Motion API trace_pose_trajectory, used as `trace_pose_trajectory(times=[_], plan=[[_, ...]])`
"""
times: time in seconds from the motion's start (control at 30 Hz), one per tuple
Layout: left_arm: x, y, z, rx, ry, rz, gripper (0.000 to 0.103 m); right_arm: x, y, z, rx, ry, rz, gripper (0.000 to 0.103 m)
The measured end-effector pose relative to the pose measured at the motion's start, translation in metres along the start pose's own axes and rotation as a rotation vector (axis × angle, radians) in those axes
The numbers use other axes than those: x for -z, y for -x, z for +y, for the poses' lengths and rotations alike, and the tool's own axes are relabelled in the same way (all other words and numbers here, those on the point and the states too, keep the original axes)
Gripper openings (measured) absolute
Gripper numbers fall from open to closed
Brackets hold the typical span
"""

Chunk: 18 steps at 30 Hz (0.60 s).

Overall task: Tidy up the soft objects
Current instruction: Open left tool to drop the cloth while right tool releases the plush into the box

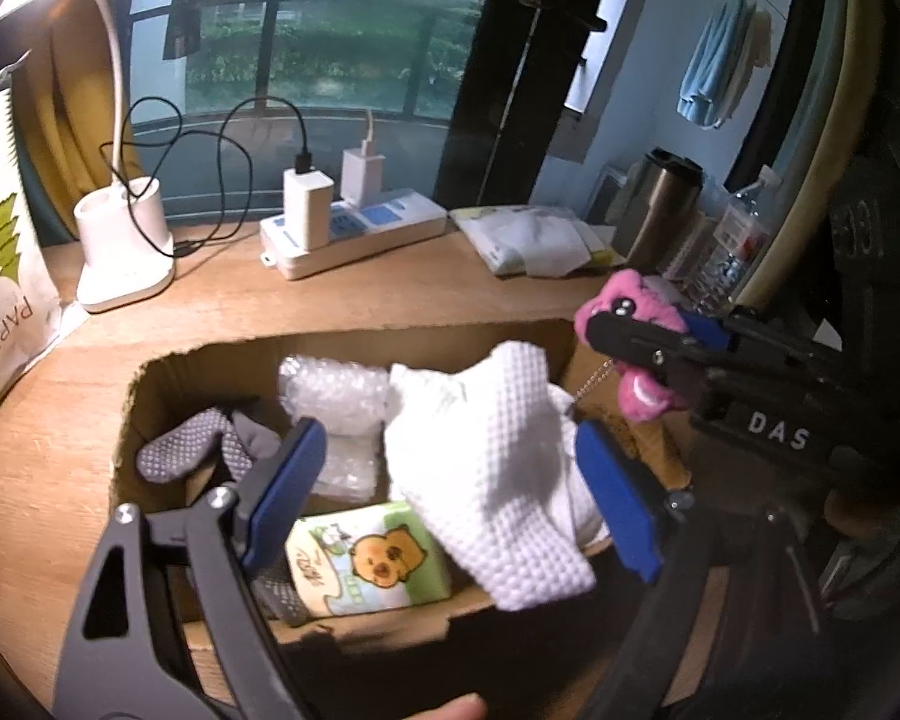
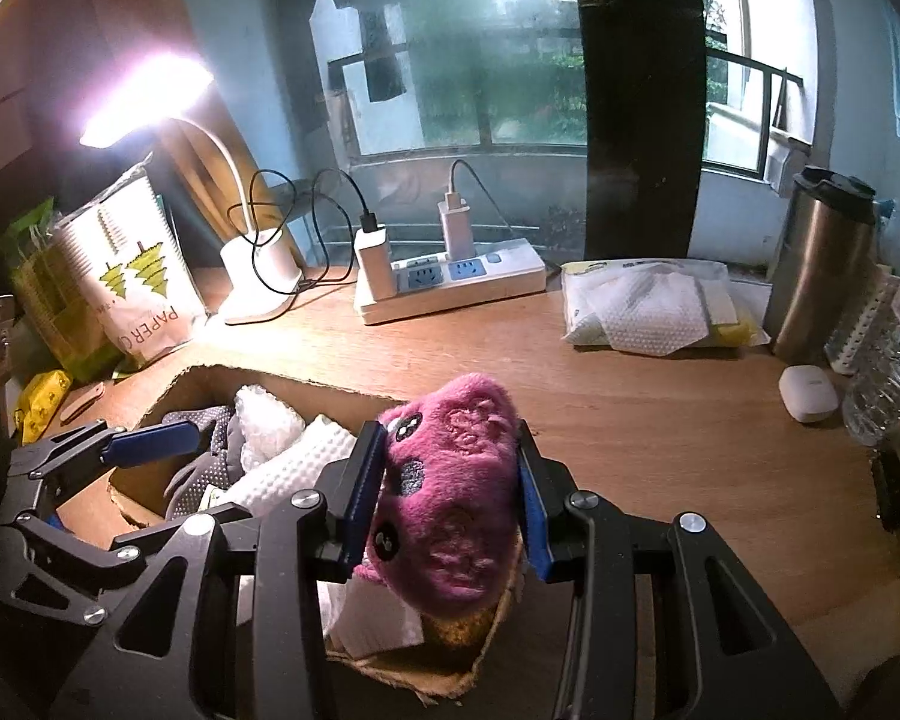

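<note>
**Placing soft items in the box: towel released, plush toy arriving**

The cardboard box (image 1: 150, 414) stands on the wooden table (image 1: 222, 312) and already holds a grey dotted sock (image 1: 192, 444), bubble wrap (image 1: 336, 396), a tissue pack (image 1: 369, 564) and a white waffle cloth (image 1: 498, 468). The left gripper (image 1: 456, 498) hangs over the box with its blue pads spread wide to either side of the cloth, neither pad pressing on it; the cloth lies draped over the near rim, so its placement appears finished. The right gripper (image 2: 450, 492) is clamped on a pink plush toy (image 2: 456, 480), both pads pressed into its sides, and holds it above the right-hand end of the box.

The step in hand is judged to be the delivery of the toy. The next move calls for lowering it into the free space beside the cloth, then parting the pads. The left gripper should draw clear first, since the two tools stand close together.
</note>
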State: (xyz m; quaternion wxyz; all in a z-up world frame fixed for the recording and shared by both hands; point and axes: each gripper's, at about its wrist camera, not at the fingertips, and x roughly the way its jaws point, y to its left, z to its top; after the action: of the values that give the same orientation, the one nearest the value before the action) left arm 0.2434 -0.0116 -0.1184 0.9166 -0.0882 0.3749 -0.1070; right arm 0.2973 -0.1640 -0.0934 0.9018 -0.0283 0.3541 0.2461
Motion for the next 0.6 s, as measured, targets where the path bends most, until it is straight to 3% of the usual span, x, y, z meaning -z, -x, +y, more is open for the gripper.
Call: trace_pose_trajectory(times=[0.17,0.6], plan=[[-0.001,0.0,0.007,-0.009,0.016,-0.008,0.086,-0.002,-0.006,0.0,0.013,-0.003,-0.01,0.057],[0.002,0.015,0.009,-0.021,0.021,-0.037,0.086,0.006,0.0,-0.003,0.051,-0.019,0.003,0.058]])
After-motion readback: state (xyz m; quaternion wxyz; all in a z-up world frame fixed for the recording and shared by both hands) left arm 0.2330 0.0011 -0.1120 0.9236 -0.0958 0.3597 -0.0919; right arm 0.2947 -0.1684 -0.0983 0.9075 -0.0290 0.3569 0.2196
